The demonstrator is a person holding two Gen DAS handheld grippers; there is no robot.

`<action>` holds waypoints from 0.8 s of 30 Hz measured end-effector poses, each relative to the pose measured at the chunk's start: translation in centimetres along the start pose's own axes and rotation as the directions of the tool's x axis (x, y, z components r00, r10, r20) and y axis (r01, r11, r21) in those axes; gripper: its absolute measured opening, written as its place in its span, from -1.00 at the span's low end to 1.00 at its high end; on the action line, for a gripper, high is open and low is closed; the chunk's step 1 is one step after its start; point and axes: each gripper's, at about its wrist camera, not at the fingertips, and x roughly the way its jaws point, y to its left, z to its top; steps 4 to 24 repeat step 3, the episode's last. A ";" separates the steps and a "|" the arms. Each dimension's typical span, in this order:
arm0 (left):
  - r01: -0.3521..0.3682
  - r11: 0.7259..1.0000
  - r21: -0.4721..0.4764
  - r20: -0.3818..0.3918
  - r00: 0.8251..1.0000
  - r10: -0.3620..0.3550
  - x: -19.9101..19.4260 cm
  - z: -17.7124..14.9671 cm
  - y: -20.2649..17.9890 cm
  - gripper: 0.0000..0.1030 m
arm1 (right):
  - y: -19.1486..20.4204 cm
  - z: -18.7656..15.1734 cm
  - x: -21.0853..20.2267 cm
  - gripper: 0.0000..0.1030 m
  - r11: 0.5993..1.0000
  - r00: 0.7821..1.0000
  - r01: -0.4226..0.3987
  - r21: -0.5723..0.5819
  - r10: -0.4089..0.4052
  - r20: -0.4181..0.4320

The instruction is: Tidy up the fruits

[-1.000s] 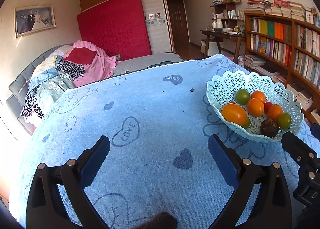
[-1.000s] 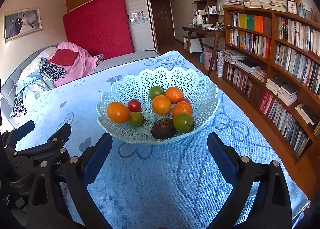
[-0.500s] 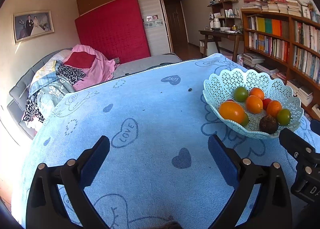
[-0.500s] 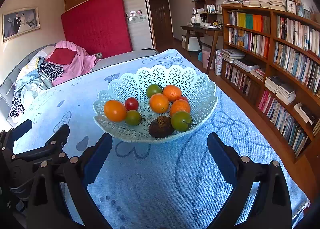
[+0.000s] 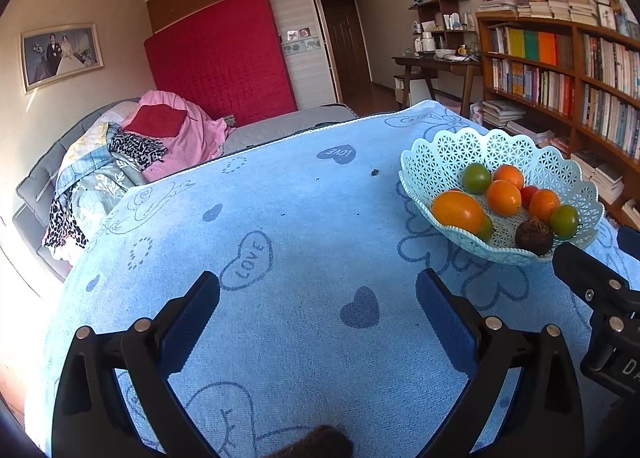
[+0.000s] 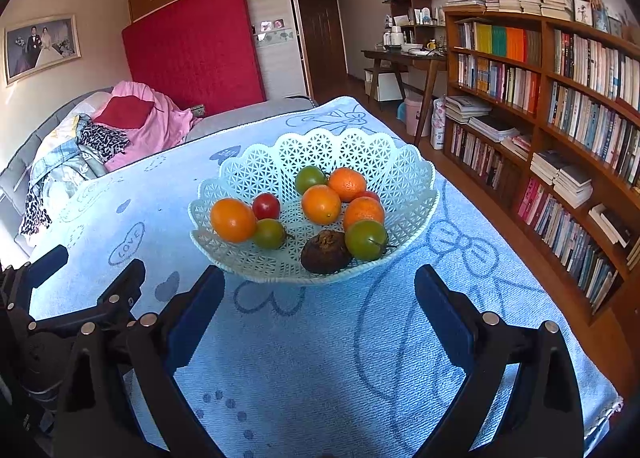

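Note:
A pale lattice fruit basket (image 6: 256,174) (image 5: 440,154) stands on the blue towel-covered table (image 6: 320,338). It holds several oranges (image 6: 321,204), green fruits (image 6: 366,240), a red tomato (image 6: 266,206) and a dark wrinkled fruit (image 6: 326,257). My right gripper (image 6: 318,310) hangs open just in front of the basket, nothing between its blue pads. My left gripper (image 5: 318,312) is open over bare towel, left of the basket, and shows at the left edge of the right wrist view as the left gripper (image 6: 84,298).
A bookshelf (image 6: 560,118) runs along the right past the table's edge. A bed with heaped clothes (image 5: 132,146) lies behind the table's far left. A desk (image 6: 404,58) stands at the back right. Small dark crumbs (image 5: 375,173) dot the towel.
Both views have shifted slightly; the basket sits a little lower and farther left in the right wrist view. Both grippers stay open and empty.

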 end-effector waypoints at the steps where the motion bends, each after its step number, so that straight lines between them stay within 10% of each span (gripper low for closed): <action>1: -0.004 1.000 -0.001 -0.005 1.000 0.004 0.1 -0.2 0.2 0.90 | 0.1 0.0 0.0 0.89 1.000 1.000 -0.002 0.000 0.002 -0.001; 24: -0.008 1.000 -0.008 -0.014 1.000 0.008 0.1 -0.5 0.5 0.90 | 0.3 0.0 -0.2 0.89 1.000 1.000 -0.006 -0.004 0.006 0.001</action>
